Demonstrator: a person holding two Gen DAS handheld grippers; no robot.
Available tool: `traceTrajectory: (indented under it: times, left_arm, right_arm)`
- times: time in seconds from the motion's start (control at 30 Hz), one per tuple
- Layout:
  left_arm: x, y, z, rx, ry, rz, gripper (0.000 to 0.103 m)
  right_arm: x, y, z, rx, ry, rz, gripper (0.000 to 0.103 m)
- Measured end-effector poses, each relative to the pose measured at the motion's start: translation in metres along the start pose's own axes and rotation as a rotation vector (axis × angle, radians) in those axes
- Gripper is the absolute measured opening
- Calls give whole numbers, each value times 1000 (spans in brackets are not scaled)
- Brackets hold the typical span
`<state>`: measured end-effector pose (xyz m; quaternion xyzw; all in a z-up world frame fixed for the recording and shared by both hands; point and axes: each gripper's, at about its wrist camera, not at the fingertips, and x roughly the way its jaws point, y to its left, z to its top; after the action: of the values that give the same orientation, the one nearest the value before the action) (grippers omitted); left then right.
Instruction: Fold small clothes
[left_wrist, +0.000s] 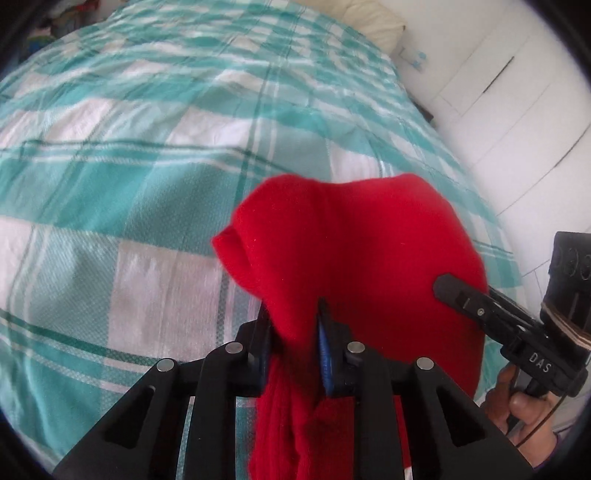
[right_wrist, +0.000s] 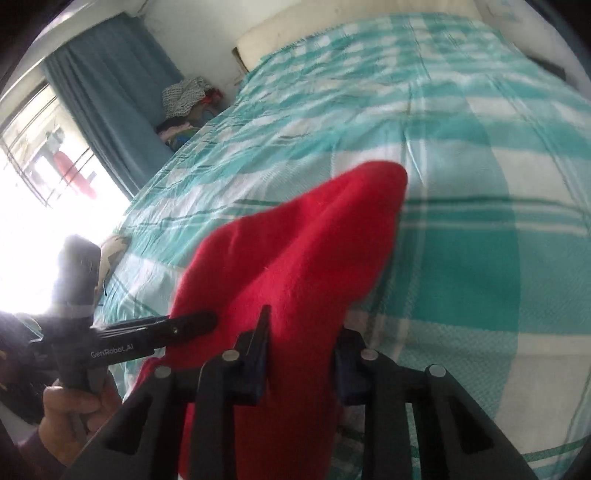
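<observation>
A red knit garment hangs bunched above the bed's teal and white checked cover. In the left wrist view my left gripper is shut on a gathered fold of it, and red cloth spills down between the fingers. From the right, the right gripper reaches onto the garment's edge. In the right wrist view the red garment fills the gap of my right gripper, which is shut on it. The left gripper touches the cloth from the left side. The garment's lower part is hidden behind the fingers.
The bed cover stretches far ahead. A cream pillow lies at the head, with white wardrobe doors on the right. A blue curtain, a bright window and a clothes pile stand beyond the bed. A hand holds the left gripper.
</observation>
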<state>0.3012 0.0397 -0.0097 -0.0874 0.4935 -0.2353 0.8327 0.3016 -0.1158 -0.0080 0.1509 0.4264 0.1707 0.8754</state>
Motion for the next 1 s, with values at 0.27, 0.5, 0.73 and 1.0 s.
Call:
traceTrajectory:
  times: [0.27,0.5,0.73,1.0]
  left_arm:
    - [-30,-34,27,114,-119,117,72]
    - [-11,-24,-33,206,-134,426,94]
    - [-63,-71,-77,267,-330,673,103]
    - [-100,-93,-105,168,-194,571,103]
  right_arm:
    - [-48,5,51,-26,-119,-10,29]
    - [-52,-48,-8,29,12,-266,79]
    - [-103,-17,-57,-79,-7,-407,91]
    - [-170,36,-85,-98,-82,-465,93]
